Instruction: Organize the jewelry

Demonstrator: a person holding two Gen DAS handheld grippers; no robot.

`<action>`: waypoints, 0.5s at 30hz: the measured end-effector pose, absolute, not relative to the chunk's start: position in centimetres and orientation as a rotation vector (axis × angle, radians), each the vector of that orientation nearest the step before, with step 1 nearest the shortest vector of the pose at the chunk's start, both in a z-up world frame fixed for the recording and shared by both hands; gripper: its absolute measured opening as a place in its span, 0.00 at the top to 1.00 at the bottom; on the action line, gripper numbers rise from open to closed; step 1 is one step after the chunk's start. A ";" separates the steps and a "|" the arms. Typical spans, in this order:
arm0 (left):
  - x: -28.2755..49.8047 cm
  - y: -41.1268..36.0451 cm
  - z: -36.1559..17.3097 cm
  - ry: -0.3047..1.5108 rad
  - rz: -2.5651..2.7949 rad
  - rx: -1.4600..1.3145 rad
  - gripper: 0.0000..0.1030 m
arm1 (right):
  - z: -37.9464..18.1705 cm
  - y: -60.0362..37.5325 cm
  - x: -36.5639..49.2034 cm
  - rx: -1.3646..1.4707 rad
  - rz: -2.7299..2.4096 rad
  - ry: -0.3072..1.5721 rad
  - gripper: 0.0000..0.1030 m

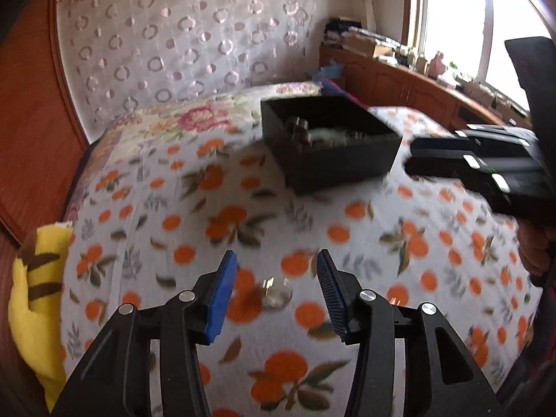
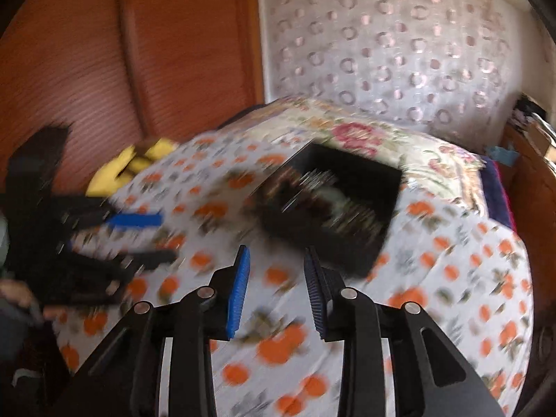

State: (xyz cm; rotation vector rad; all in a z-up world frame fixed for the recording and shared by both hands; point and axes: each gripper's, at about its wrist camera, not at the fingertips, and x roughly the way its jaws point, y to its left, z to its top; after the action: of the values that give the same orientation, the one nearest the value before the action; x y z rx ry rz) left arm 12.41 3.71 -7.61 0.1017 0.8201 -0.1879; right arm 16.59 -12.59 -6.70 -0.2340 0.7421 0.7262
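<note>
Between the left gripper (image 1: 276,271) fingers, just ahead on the bedspread (image 1: 215,208), lies a small clear ring-like piece of jewelry (image 1: 277,292) w/ a metal bit on its left side. Blue pads stand apart, nothing pinched; the piece sits on the cloth in the gap, touching neither pad as far as the blur lets me tell. Further ahead & slightly right of this gripper sits an open black box (image 1: 330,142) on the orange-print spread, w/ dark round items & something pale green inside, too blurred to name. To the right of the left gripper, the right gripper (image 1: 417,156) comes in from the frame edge, pointing toward the box, a hand (image 1: 535,250) below it. Far left, at the bed's edge, a yellow plush toy (image 1: 34,299) w/ brown stripes. Beyond the box: a floral pillow (image 1: 208,118), a patterned curtain (image 1: 187,34), a wooden cabinet (image 1: 399,83) under a bright window.

Right wrist view is heavily motion-blurred. Right gripper (image 2: 276,267) pads also stand apart, w/ only orange-print cloth between them. Black box (image 2: 347,243) is just ahead & a bit right of its tips. Left gripper (image 2: 149,236) shows off to the left, one blue pad visible, fingers spread. Jewelry piece can't be made out in this view.
</note>
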 end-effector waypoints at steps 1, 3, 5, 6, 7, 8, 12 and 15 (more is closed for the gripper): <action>12.2 3.8 -8.0 0.830 -0.188 0.105 0.56 | -7.3 -12.1 15.9 -0.247 0.745 0.755 0.66; 12.0 4.0 -8.8 0.849 -0.189 0.108 0.56 | -8.6 -11.3 14.3 -0.276 0.778 0.784 0.66; 12.0 4.0 -9.3 0.859 -0.186 0.117 0.56 | -9.6 -10.6 13.2 -0.305 0.796 0.801 0.66; 12.1 4.0 -9.4 0.862 -0.188 0.118 0.56 | -10.0 -10.3 12.6 -0.319 0.802 0.807 0.66; 12.2 4.0 -9.6 0.867 -0.190 0.118 0.56 | -10.2 -10.1 12.2 -0.323 0.810 0.810 0.66; 12.3 3.9 -9.7 0.868 -0.190 0.119 0.56 | -10.4 -10.0 11.9 -0.320 0.818 0.815 0.66; 12.6 3.6 -10.1 0.874 -0.192 0.127 0.60 | -11.0 -9.6 11.1 -0.328 0.834 0.835 0.66; 12.7 3.5 -10.2 0.871 -0.198 0.123 0.66 | -11.3 -9.3 10.8 -0.345 0.842 0.842 0.66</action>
State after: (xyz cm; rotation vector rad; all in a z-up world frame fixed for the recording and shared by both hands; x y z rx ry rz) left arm 12.68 3.50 -10.19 0.1228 0.8709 -0.1980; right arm 10.84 -9.33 -11.28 -0.3451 0.8416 0.8416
